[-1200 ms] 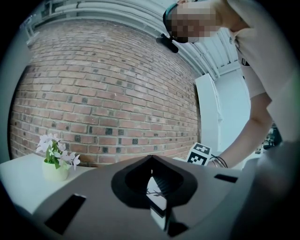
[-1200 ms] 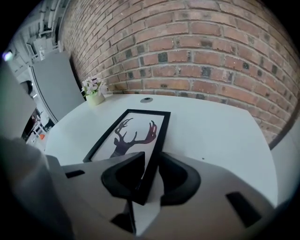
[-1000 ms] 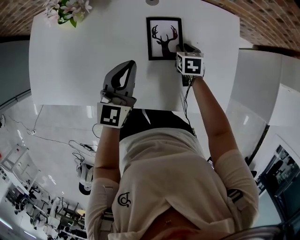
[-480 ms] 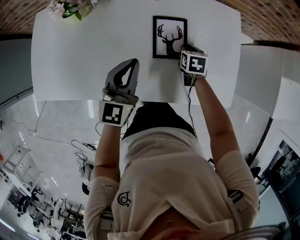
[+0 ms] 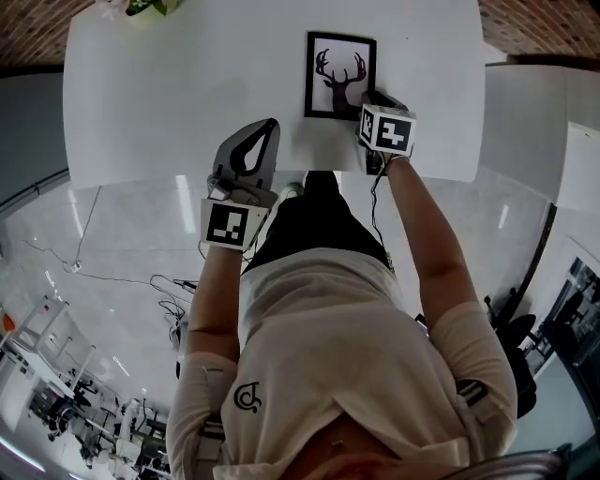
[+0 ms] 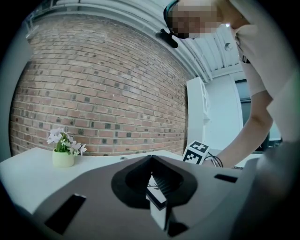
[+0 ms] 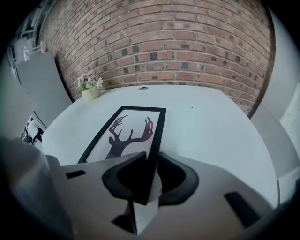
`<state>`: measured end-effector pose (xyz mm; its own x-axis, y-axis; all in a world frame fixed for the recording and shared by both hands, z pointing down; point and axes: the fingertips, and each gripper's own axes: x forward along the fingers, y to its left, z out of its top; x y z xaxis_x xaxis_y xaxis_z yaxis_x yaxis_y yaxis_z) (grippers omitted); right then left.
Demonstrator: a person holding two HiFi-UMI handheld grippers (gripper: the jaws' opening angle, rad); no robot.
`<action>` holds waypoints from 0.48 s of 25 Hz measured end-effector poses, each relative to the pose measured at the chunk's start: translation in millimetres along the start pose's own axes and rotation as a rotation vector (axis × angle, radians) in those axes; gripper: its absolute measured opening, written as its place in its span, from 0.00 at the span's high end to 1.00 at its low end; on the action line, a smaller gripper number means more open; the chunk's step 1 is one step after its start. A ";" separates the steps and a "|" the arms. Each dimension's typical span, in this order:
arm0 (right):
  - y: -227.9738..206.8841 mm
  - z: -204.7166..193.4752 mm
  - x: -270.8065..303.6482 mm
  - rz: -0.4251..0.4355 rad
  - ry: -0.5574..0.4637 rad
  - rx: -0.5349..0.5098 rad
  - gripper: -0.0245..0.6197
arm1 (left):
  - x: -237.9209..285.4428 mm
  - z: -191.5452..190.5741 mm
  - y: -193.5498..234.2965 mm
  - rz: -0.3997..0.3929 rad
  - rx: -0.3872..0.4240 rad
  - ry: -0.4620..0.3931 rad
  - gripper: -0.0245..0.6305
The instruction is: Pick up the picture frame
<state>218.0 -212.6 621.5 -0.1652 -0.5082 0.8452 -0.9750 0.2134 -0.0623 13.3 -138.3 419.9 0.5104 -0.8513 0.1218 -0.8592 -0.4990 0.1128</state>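
The picture frame point(image 5: 340, 75), black-edged with a deer silhouette, lies on the white table point(image 5: 169, 94) at the back middle. My right gripper point(image 5: 368, 101) has just been closing and is now shut on the frame's near right corner. In the right gripper view that corner of the frame point(image 7: 126, 133) runs between the jaws of the right gripper point(image 7: 152, 176), and the pads press its black edge. My left gripper point(image 5: 262, 129) is shut and holds nothing, over the table's front edge left of the frame. In its own view the left gripper point(image 6: 157, 197) points level toward the brick wall.
A small pot of pale flowers point(image 5: 141, 6) stands at the table's far left corner, seen also as the flower pot point(image 6: 62, 152) and the flower pot point(image 7: 90, 86). A brick wall point(image 7: 187, 42) rises behind the table. White cabinets point(image 5: 525, 122) stand to the right.
My right gripper has closed on the frame's corner and drawn it toward the table's front edge. Both hands have moved back toward me, and the table now sits higher in the head view.
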 end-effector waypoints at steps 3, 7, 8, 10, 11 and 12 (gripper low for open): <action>8.3 -16.3 -10.1 -0.009 0.002 0.011 0.83 | -14.4 -3.7 -1.5 -0.006 0.001 0.001 0.94; 17.5 -38.4 -22.3 -0.014 0.003 0.029 0.83 | -29.3 -10.9 -5.7 -0.018 -0.002 0.001 0.94; 20.2 -43.8 -25.3 -0.015 0.004 0.031 0.83 | -33.2 -13.8 -7.3 -0.022 -0.004 0.004 0.94; 25.4 -53.1 -31.4 -0.016 0.003 0.033 0.83 | -40.7 -20.8 -11.3 -0.030 -0.005 0.013 0.94; 27.7 -57.2 -34.4 -0.017 0.002 0.034 0.83 | -44.1 -24.9 -13.8 -0.036 -0.005 0.018 0.94; 29.9 -61.5 -37.1 -0.017 0.002 0.036 0.83 | -47.4 -29.5 -16.6 -0.041 -0.006 0.024 0.94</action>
<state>204.1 -136.0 620.9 -0.1479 -0.5101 0.8473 -0.9824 0.1747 -0.0664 4.4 -84.9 441.3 0.5457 -0.8262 0.1401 -0.8375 -0.5321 0.1243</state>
